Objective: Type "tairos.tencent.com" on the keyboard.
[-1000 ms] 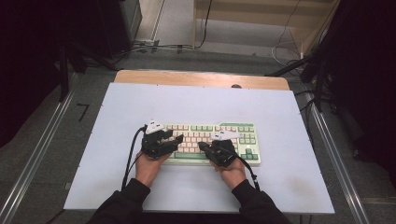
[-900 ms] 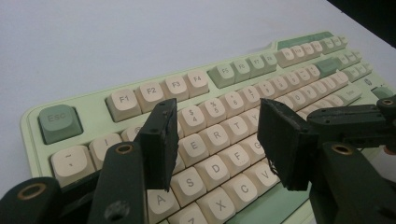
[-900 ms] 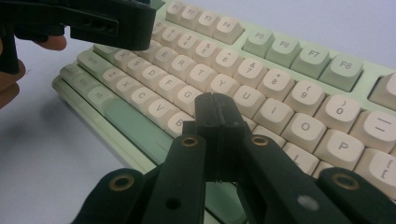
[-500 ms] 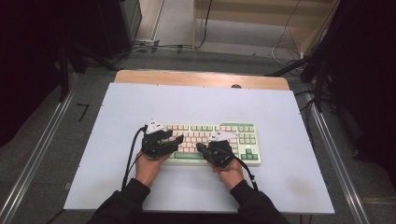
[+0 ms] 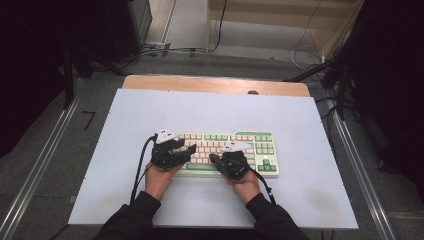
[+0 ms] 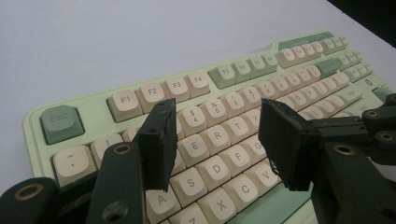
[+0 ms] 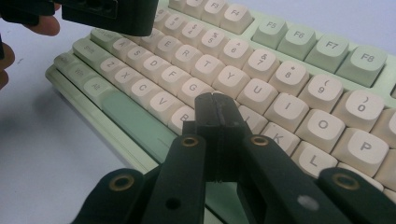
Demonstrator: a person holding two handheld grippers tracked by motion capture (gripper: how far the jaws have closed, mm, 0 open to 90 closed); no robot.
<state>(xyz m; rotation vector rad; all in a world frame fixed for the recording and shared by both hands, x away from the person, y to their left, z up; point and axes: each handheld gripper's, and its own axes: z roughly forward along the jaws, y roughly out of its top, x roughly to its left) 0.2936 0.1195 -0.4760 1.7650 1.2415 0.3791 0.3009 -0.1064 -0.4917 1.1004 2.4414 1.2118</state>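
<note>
The green-and-cream keyboard (image 5: 225,152) lies near the front edge of the desk (image 5: 300,120), about midway between its left and right edges, and the step in hand looks like key-pressing with the jaw tips. The left hand-held gripper (image 6: 217,140) hangs spread wide and empty above the keyboard's left letter keys, near D and F. The right hand-held gripper (image 7: 217,109) is clenched on nothing, its joined tip just over the B–H keys; the next move probably calls for a short straight dip onto one key
</note>
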